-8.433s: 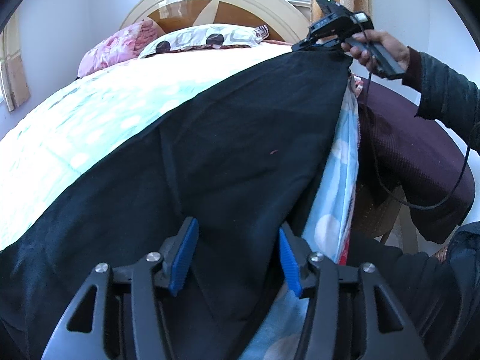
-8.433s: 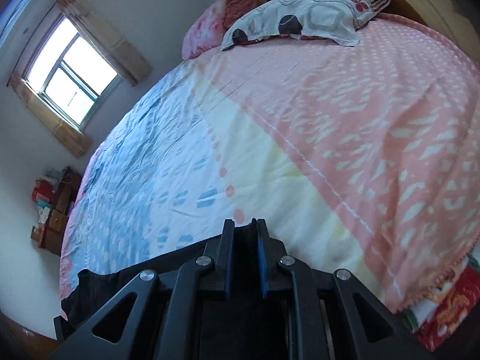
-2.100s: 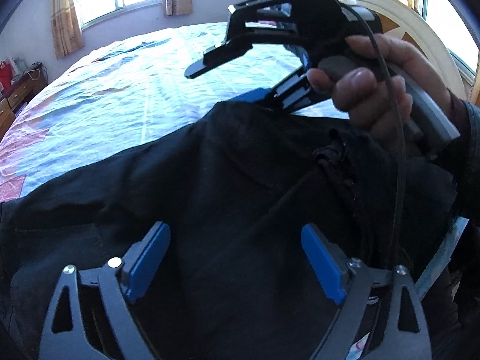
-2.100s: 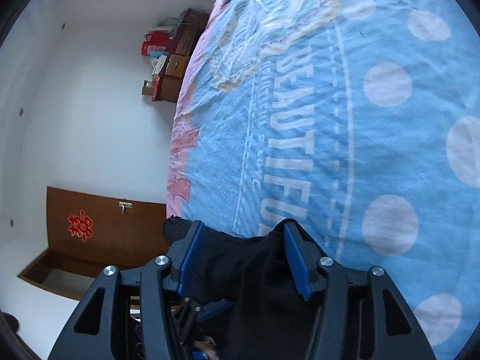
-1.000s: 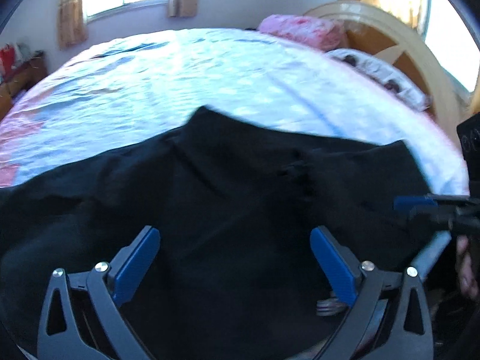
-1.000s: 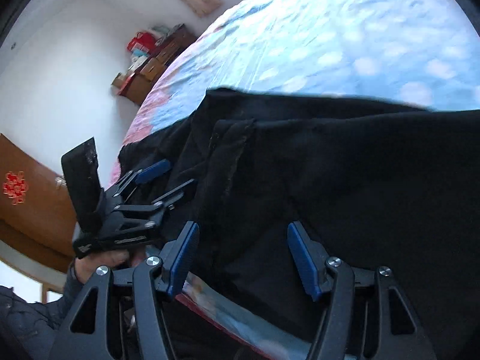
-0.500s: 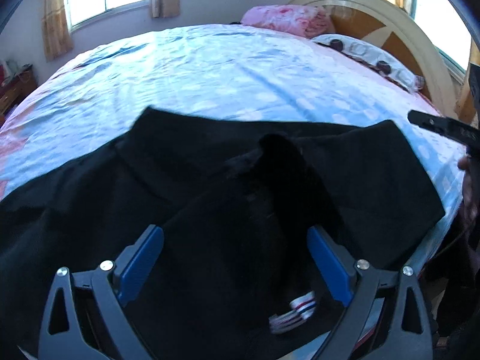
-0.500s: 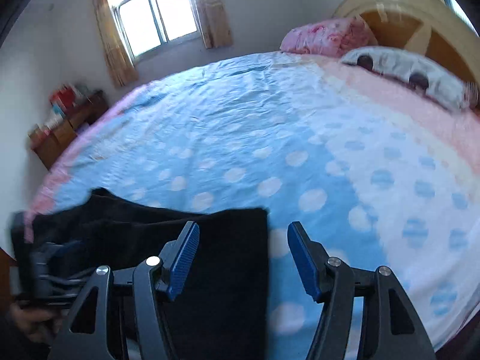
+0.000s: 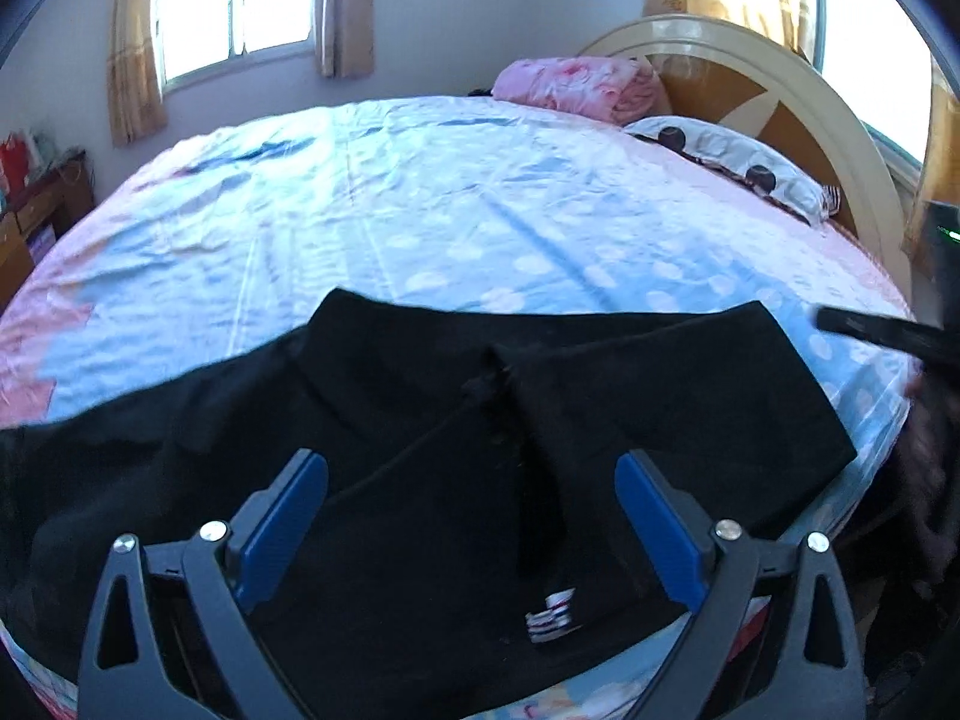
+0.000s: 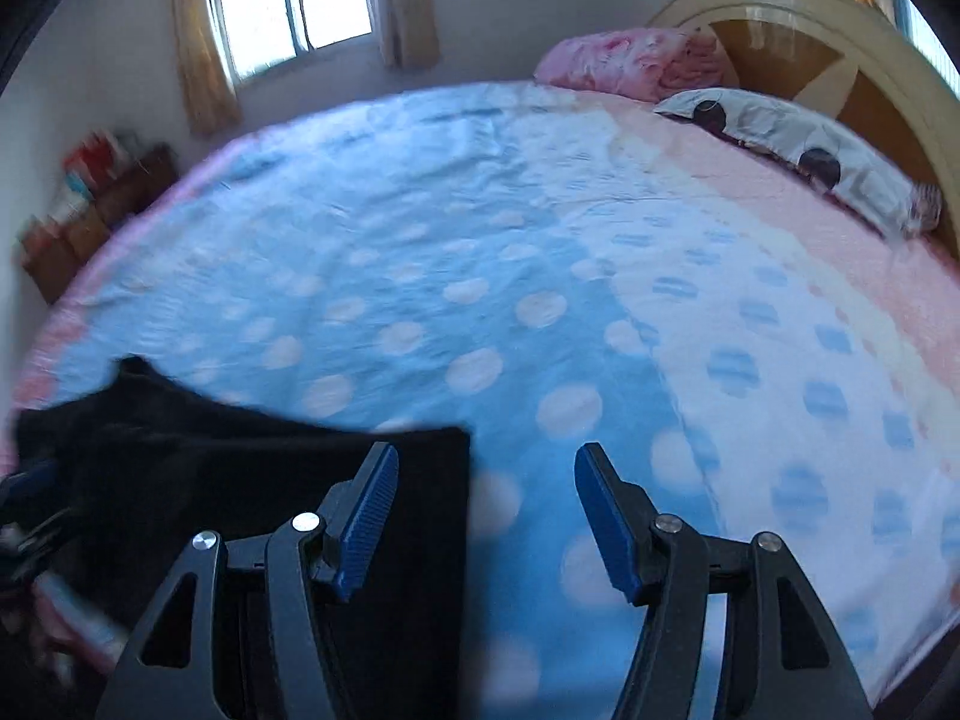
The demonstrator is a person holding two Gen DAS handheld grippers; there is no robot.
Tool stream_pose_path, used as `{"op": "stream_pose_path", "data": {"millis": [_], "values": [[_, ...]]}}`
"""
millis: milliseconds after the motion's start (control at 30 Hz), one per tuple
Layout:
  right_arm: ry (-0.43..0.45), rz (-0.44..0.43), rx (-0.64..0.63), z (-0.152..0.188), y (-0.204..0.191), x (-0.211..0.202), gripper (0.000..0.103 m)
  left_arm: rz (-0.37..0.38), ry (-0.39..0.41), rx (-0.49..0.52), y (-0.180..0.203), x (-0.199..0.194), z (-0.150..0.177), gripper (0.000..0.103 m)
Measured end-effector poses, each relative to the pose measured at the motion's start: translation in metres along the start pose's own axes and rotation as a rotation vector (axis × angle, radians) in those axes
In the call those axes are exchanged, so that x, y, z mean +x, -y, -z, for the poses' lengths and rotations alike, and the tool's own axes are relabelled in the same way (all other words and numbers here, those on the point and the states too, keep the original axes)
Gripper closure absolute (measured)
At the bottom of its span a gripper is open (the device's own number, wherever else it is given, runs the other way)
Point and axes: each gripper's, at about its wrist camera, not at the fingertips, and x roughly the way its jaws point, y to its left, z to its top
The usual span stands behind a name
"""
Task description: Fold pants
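Pants (image 9: 420, 432) now folded flat, both tools released

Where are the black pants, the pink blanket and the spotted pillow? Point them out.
black pants (image 9: 660, 396): left wrist view, folded upper layer.
pink blanket (image 9: 576, 81): left wrist view, top.
spotted pillow (image 10: 798, 141): right wrist view, middle.

You have no readable writing in either view. The small white tag with dark stripes (image 9: 551, 613) on the black pants (image 9: 420, 432) carries no letters you could make out, and the dotted bedsheet (image 10: 480, 300) shows only its pattern. The boxes by the wall (image 10: 90, 198) are too blurred to read.
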Motion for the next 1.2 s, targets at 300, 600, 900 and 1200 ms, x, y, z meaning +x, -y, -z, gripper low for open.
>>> {"op": "stream_pose_path", "data": {"millis": [300,600,900,1200], "values": [[-0.105,-0.22,0.034,0.076,-0.013,-0.019,0.04,0.007,-0.125,0.056,0.016,0.046,0.026,0.002],[-0.121,-0.153,-0.056,0.078,-0.023,-0.016,0.042,0.012,-0.097,0.05,0.014,0.039,0.03,0.0],[-0.003,-0.337,-0.024,0.062,-0.051,-0.03,0.041,-0.185,0.012,-0.01,-0.103,-0.036,0.024,0.0],[-0.049,-0.421,-0.261,0.047,-0.14,0.002,0.041,-0.353,-0.063,-0.245,-0.284,-0.06,0.056,0.0]]}}
